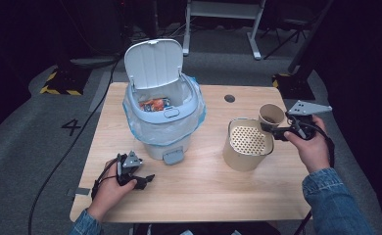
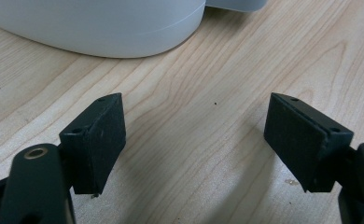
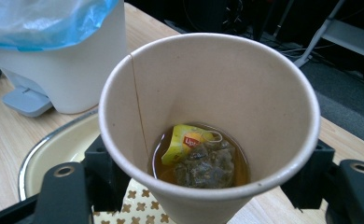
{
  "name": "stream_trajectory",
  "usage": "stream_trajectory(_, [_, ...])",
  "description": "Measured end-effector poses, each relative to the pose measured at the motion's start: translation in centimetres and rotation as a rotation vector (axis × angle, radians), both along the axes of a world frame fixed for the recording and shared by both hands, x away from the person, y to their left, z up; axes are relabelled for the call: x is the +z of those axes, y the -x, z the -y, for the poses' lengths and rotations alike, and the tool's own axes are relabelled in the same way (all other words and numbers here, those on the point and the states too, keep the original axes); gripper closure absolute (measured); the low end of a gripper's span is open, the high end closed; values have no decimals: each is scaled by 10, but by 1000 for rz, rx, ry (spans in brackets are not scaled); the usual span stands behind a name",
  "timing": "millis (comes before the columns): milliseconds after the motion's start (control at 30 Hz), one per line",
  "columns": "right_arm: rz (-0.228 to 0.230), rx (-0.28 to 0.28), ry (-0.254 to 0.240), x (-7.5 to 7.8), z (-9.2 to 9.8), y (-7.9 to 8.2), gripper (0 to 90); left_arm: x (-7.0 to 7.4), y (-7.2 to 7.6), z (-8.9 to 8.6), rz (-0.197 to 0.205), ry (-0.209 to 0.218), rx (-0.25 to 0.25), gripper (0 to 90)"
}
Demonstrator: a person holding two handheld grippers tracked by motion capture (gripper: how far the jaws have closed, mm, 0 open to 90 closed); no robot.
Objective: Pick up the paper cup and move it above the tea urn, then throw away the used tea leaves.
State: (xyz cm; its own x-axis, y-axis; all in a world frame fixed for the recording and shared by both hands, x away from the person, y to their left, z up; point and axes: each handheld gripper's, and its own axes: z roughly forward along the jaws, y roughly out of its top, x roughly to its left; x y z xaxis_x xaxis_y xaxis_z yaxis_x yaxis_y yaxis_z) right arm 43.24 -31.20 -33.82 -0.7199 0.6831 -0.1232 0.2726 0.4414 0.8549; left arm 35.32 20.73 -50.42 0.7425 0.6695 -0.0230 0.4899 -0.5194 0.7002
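left claw sits low on the counter near its front left corner, held in the person's left hand. its jaws stand wide apart with nothing but bare wood between them, and in the left gripper view the white base of the bin curves across the top, just ahead of the tips.

moving right, the white pedal bin stands toward the back left of the counter with its lid tipped up and open. a pale blue bag lines it and folds over the rim, and something orange lies inside. the grey pedal sticks out at the front of the base.

further right stands a cream container with a perforated insert in its top, well apart from the bin.

right claw is at the far right, held in the person's right hand, and its jaws are closed on the sides of a paper cup. the cup is held upright in the air, just over the back right edge of the cream container. in the right gripper view the cup holds a little brown tea and a wet tea bag with a yellow tag.
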Motion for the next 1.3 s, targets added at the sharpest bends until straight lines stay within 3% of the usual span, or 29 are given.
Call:
stream_trajectory(167, [8, 11, 45, -3, -3, -4, 300, 0, 0, 0, 2, -2, 0, 213])
stream_trajectory(400, [138, 48, 198, -5, -12, -4, 304, 0, 0, 0, 2, -2, 0, 213])
stream_trajectory(433, [138, 48, 198, -5, -12, -4, 304, 0, 0, 0, 2, -2, 0, 213])
stream_trajectory(633, [233, 50, 351, -3, -17, -1, 305, 0, 0, 0, 2, -2, 0, 213])
stream_trajectory(933, [363, 46, 619, -2, -23, 8, 308, 0, 0, 0, 0, 1, 1, 212])
stream_trajectory(1033, [401, 47, 679, -2, -25, 10, 310, 0, 0, 0, 0, 0, 1, 212])
stream_trajectory(1167, [470, 62, 817, -2, -30, 14, 313, 0, 0, 0, 1, 0, 1, 212])
stream_trajectory(1300, [523, 67, 917, -3, -35, 18, 315, 0, 0, 0, 1, 0, 1, 212])
